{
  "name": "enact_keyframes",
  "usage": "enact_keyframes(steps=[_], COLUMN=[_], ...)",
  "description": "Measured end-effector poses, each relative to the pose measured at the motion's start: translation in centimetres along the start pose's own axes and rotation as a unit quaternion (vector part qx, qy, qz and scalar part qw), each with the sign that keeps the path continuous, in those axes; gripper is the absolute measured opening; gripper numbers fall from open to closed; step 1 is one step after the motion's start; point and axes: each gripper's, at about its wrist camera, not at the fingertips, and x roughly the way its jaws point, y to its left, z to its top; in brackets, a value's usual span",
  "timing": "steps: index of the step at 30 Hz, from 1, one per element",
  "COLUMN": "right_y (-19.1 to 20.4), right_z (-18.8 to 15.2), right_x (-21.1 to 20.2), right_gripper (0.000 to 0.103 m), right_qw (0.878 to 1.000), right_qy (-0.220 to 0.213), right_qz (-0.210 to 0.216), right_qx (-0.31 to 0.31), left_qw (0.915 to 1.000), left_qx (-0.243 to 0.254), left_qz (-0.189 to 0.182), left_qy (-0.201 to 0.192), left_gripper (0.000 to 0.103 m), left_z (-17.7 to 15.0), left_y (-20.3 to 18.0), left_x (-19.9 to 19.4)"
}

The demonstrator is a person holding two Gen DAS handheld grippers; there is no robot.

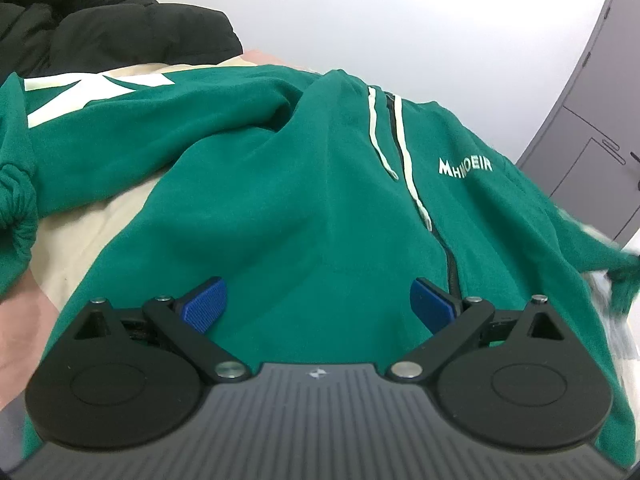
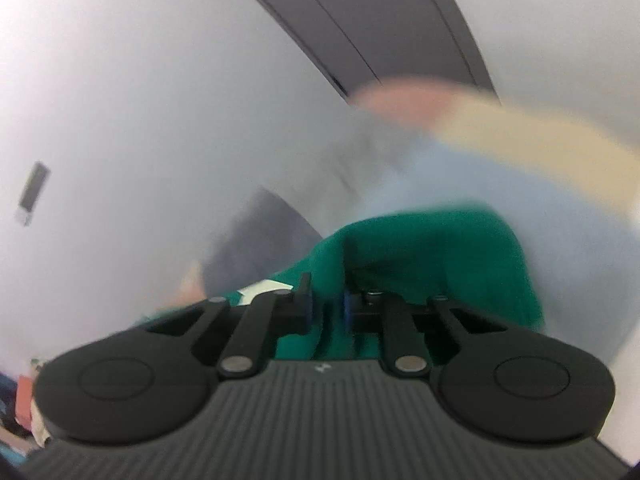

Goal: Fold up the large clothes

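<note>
A green zip hoodie [image 1: 304,184] with white drawstrings and a white chest logo lies front up on a beige sheet [image 1: 92,232]. Its left sleeve with white stripes stretches to the left. My left gripper [image 1: 318,304] is open, its blue pads spread above the hoodie's lower front, holding nothing. My right gripper [image 2: 327,307] is shut on a fold of the green hoodie fabric [image 2: 432,256] and holds it lifted. The right wrist view is blurred by motion. In the left wrist view the hoodie's right sleeve [image 1: 600,248] is blurred at the right edge.
A black padded jacket [image 1: 112,28] lies at the far left of the bed. A grey cabinet [image 1: 592,112] stands at the right against a white wall. The grey cabinet edge [image 2: 360,12] shows in the right wrist view.
</note>
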Motion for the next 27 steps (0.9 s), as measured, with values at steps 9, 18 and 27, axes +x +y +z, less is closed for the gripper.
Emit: enact_keyframes(steps=[9,18,27], right_y=[1.6,-10.5,-9.0], right_z=[3.1,-3.6,-6.4], right_x=[-4.3,-2.8,-4.4], right_gripper=[0.016,0.018,0.093], right_qw=[0.992,0.995,0.993], right_qy=[-0.086,-0.023,0.0], right_qz=[0.054,-0.058,0.002], right_qx=[-0.077,0.072,0.118], left_qw=[0.9999,0.9996,0.9996], left_qx=[0.012,0.026,0.026], left_qz=[0.004,0.011,0.006], left_qy=[0.001,0.007,0.005], left_gripper=[0.1,0.1,0.1], left_z=[0.1,-0.3,-0.5], left_y=[-0.5,-1.0,-1.3], left_x=[0.2,-0.1,-0.7])
